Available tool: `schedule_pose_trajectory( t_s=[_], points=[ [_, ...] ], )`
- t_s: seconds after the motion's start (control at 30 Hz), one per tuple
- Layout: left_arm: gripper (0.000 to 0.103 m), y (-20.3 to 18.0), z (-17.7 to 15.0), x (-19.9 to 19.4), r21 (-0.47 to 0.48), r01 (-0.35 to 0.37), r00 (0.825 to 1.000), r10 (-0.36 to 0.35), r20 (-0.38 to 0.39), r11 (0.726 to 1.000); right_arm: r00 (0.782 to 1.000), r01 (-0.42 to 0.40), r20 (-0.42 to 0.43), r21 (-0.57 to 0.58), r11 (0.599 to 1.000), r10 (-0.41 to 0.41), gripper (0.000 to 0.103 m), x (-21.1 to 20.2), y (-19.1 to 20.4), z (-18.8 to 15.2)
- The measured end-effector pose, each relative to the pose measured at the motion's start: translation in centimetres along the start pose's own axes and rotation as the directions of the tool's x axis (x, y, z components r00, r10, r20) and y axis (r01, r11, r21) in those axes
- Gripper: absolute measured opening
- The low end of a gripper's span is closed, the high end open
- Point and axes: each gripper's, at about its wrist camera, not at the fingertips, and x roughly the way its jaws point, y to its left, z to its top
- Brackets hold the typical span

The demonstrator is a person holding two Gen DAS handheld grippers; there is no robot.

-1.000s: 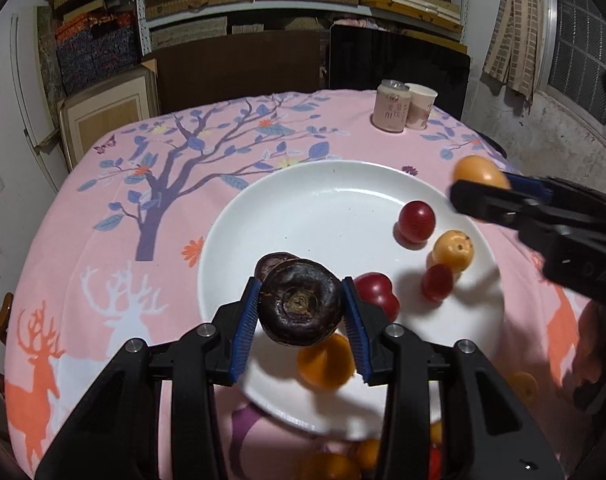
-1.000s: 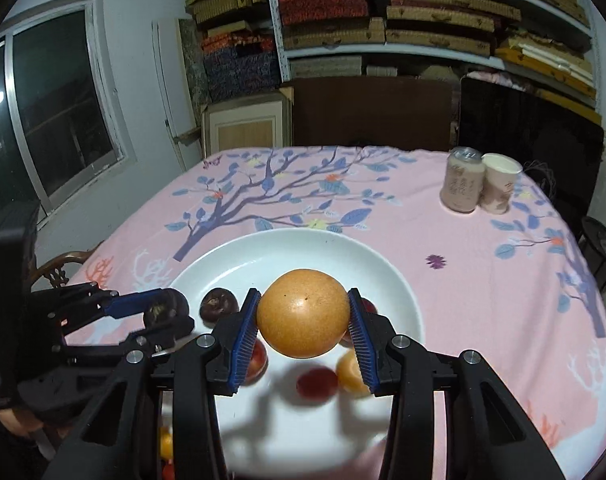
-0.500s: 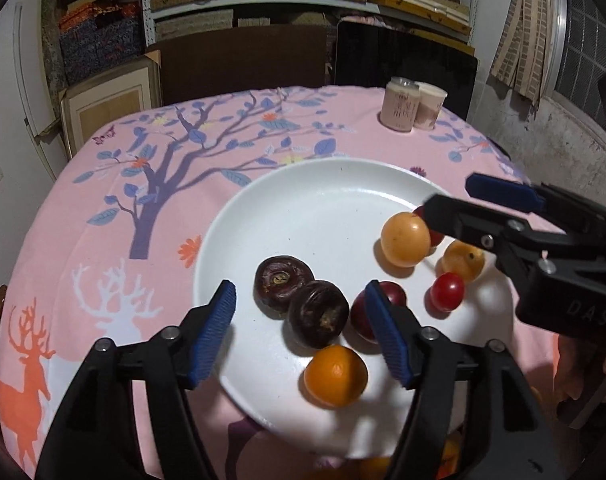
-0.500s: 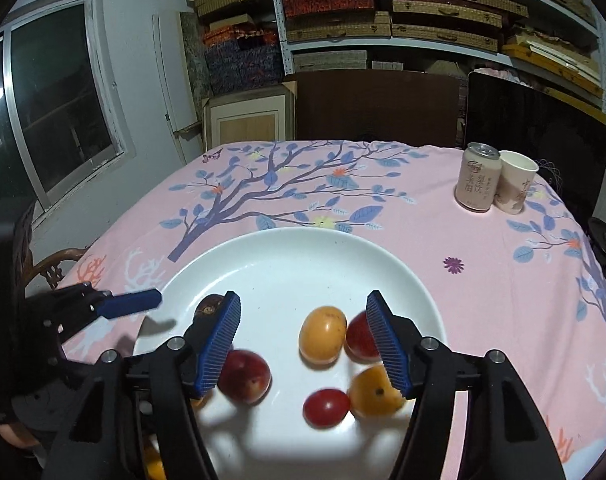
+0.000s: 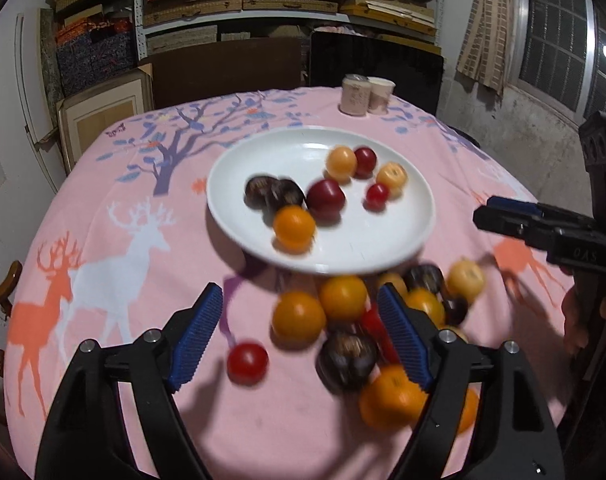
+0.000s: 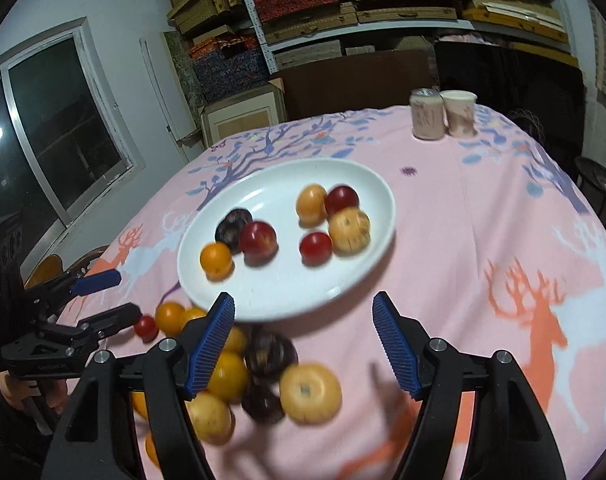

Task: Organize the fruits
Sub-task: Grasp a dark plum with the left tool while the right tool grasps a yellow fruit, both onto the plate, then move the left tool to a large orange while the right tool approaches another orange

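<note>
Your left gripper (image 5: 301,336) has its jaws wide apart, nothing pressed between the pads; they've just been opening. Loose fruit lies on the worktop (image 5: 115,248) under and between them: a small red fruit (image 5: 247,363), an orange (image 5: 299,315), a dark fruit (image 5: 346,360), all untouched. More oranges and a yellow fruit (image 5: 465,280) sit clustered to the right, partly hidden by the right finger.

Your right gripper (image 6: 303,338) is the same: jaws spread, nothing gripped, just been opening. Below it on the cloth sit a yellow fruit (image 6: 310,392), two dark fruits (image 6: 270,353) and oranges, bunched to the near left. Motion blur softens the near pile in both views.

Just past the pile is the white plate (image 5: 407,240), its near rim just beside the loose fruit. On it: two dark fruits (image 5: 259,190) touching at the left, an orange (image 5: 294,228) at the near side, a dark red fruit (image 5: 326,197) in the middle, and a group of two yellow and two red fruits at the far right.

Each gripper shows in the other's view, off to the side and clear of the plate.

Far right on the worktop: a can (image 6: 426,114) and a paper cup (image 6: 459,113), side by side, well apart from the plate.
</note>
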Motion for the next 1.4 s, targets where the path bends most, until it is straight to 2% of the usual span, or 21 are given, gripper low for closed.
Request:
schedule_pose_trajectory(
  t_s=[0.13, 0.2, 0.3, 0.37, 0.47, 0.53, 0.6, 0.67, 0.73, 0.83, 1.03, 1.13, 1.2, 1.27, 1.3, 1.33, 1.4],
  points=[
    [0.077, -1.8, -3.3, -1.5, 0.047, 0.028, 1.000, -0.028, -0.004, 0.999, 0.995, -0.090, -0.036, 0.111, 0.990, 0.094, 0.074, -1.6, -1.6, -2.7],
    [0.077, -2.7, -4.5, -1.8, 0.065, 0.034, 0.999, -0.034, -0.009, 0.997, 0.996, -0.074, -0.042, 0.120, 0.990, 0.080, 0.074, -2.2, -1.8, -4.0],
    [0.059, -4.0, -5.6, -1.3, 0.079, 0.046, 0.998, -0.043, -0.035, 0.996, 0.997, -0.055, -0.055, 0.114, 0.992, 0.062, 0.074, -2.7, -1.7, -5.1],
    [0.046, -4.5, -5.8, -1.0, 0.075, 0.078, 0.996, -0.075, -0.039, 0.994, 0.997, -0.058, -0.053, 0.105, 0.993, 0.064, 0.074, -3.1, -1.2, -5.6],
    [0.041, -5.9, -6.2, -0.6, 0.109, 0.052, 0.998, -0.048, -0.037, 0.993, 0.998, -0.054, -0.038, 0.077, 0.996, 0.057, 0.074, -4.1, -0.7, -5.9],
    [0.043, -6.0, -6.0, -0.3, 0.096, 0.048, 0.998, -0.045, -0.034, 0.994, 0.998, -0.054, -0.032, 0.063, 0.997, 0.056, 0.074, -4.5, -0.4, -6.1],
    [0.048, -5.4, -5.5, 0.5, 0.036, 0.071, 0.996, -0.069, -0.050, 0.997, 0.998, -0.056, -0.034, 0.058, 0.997, 0.058, 0.074, -4.6, -0.3, -6.2],
    [0.060, -4.3, -5.4, 1.6, -0.053, 0.097, 0.992, -0.101, -0.073, 0.994, 0.997, -0.058, -0.040, 0.053, 0.997, 0.060, 0.074, -4.7, -0.1, -6.4],
    [0.060, -4.0, -5.7, 1.7, -0.087, 0.111, 0.990, -0.118, -0.072, 0.990, 0.998, -0.052, -0.041, 0.047, 0.998, 0.054, 0.074, -4.9, 0.0, -6.6],
    [0.047, -4.7, -6.2, 1.0, -0.049, 0.111, 0.991, -0.114, -0.064, 0.993, 0.999, -0.037, -0.036, 0.033, 0.999, 0.038, 0.074, -5.4, 0.0, -7.0],
    [0.046, -4.0, -7.3, -0.2, -0.078, 0.133, 0.988, -0.139, -0.072, 0.988, 0.997, -0.052, -0.065, 0.019, 0.998, 0.053, 0.074, -5.1, 0.5, -7.9],
    [0.046, -3.4, -7.6, -0.9, -0.076, 0.078, 0.994, -0.083, -0.072, 0.994, 0.993, -0.089, -0.080, -0.028, 0.996, 0.087, 0.074, -5.2, 1.6, -8.2],
    [0.048, -3.1, -7.6, -0.6, -0.074, 0.071, 0.992, -0.078, -0.094, 0.995, 0.988, -0.128, -0.096, -0.081, 0.988, 0.120, 0.074, -5.1, 2.9, -8.5],
    [0.053, -3.7, -7.6, 0.7, -0.067, 0.083, 0.984, -0.093, -0.151, 0.994, 0.984, -0.151, -0.112, -0.128, 0.980, 0.137, 0.074, -5.0, 4.2, -8.8],
    [0.055, -4.4, -7.6, 0.8, -0.034, 0.064, 0.989, -0.067, -0.130, 0.997, 0.983, -0.157, -0.117, -0.144, 0.977, 0.141, 0.074, -4.9, 4.7, -8.9],
    [0.054, -5.0, -7.7, 1.0, -0.004, 0.044, 0.991, -0.045, -0.123, 0.999, 0.983, -0.159, -0.120, -0.162, 0.974, 0.141, 0.074, -4.9, 5.1, -9.0],
    [0.046, -4.8, -7.7, 1.0, -0.015, 0.044, 0.993, -0.045, -0.107, 0.999, 0.984, -0.154, -0.122, -0.189, 0.970, 0.133, 0.074, -5.0, 5.7, -9.2]
  ],
)
